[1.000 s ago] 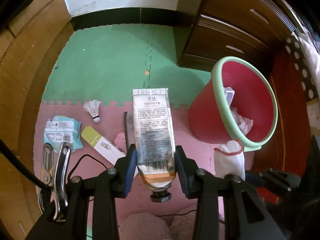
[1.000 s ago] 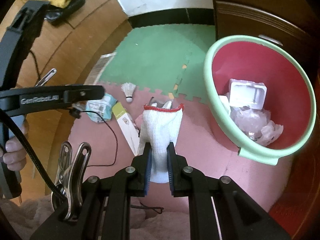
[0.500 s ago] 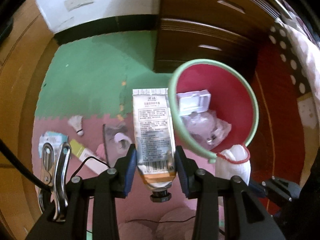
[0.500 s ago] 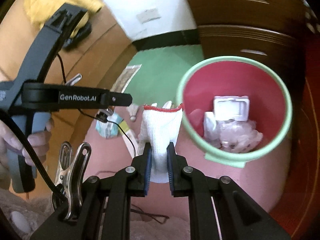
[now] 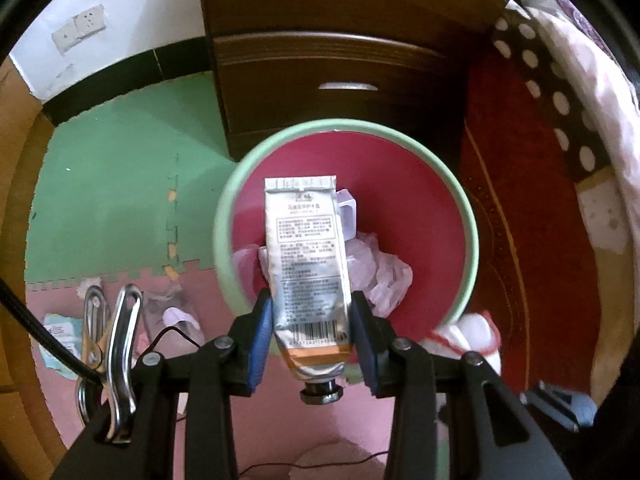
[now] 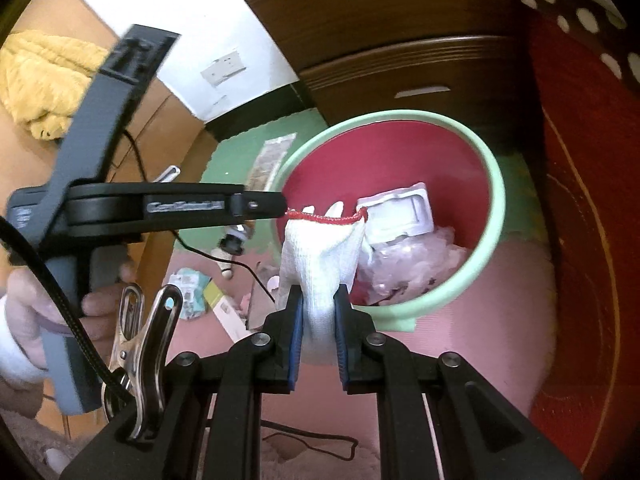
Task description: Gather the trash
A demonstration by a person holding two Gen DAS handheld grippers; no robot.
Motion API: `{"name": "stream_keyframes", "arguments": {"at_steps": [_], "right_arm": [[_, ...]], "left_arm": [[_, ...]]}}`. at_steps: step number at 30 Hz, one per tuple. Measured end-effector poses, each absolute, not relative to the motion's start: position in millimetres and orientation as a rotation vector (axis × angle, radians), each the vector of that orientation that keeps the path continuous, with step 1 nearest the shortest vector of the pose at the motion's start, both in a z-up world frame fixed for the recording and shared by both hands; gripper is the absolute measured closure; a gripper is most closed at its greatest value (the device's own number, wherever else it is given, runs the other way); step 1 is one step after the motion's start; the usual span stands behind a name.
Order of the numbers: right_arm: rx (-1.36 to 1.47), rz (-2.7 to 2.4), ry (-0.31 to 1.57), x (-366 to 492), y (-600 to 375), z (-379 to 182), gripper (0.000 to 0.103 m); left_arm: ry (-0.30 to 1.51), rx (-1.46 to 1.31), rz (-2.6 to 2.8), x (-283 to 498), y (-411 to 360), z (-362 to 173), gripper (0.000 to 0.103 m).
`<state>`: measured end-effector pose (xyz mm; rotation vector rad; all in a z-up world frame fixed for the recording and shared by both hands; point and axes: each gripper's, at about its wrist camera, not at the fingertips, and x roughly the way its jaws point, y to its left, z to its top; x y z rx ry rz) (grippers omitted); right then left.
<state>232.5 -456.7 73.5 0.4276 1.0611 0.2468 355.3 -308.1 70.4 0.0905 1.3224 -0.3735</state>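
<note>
While clamped crosswise, tube (image 5: 306, 256) points cap-down, crimp toward bin (image 5: 468, 216)

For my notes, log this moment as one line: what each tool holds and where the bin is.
left tool: shut on tube, above bin | right tool: shut on glove, near bin rim

Both wrist cameras look steeply down along their own fingers, close above the red bin (image 5: 400, 184) (image 6: 496, 208) on the floor mats. They share the bin, dark drawers (image 5: 340, 60) (image 6: 400, 64) and perhaps the blurred litter.
</note>
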Motion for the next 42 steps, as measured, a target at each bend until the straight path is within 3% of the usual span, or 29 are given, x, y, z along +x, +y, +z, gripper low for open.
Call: {"name": "stream_keyframes", "arguments": {"at_steps": [14,28,42], "right_arm": [[0.448,0.195,1.071,234.7,-459.5,70.1,0.088],[0.433,0.171,1.049,248.2,-459.5,72.2,0.088],[0.420,0.125,1.074,268.9,-451.7,65.3,0.086]], "left_arm": [[1.371,0.122,-0.360,368.6,-313.5,37.3,0.064],[1.311,0.080,-0.343,359.5,-285.2,71.3,0.064],[1.272,0.001,-0.223,359.8,-209.5,100.0,0.064]]}}
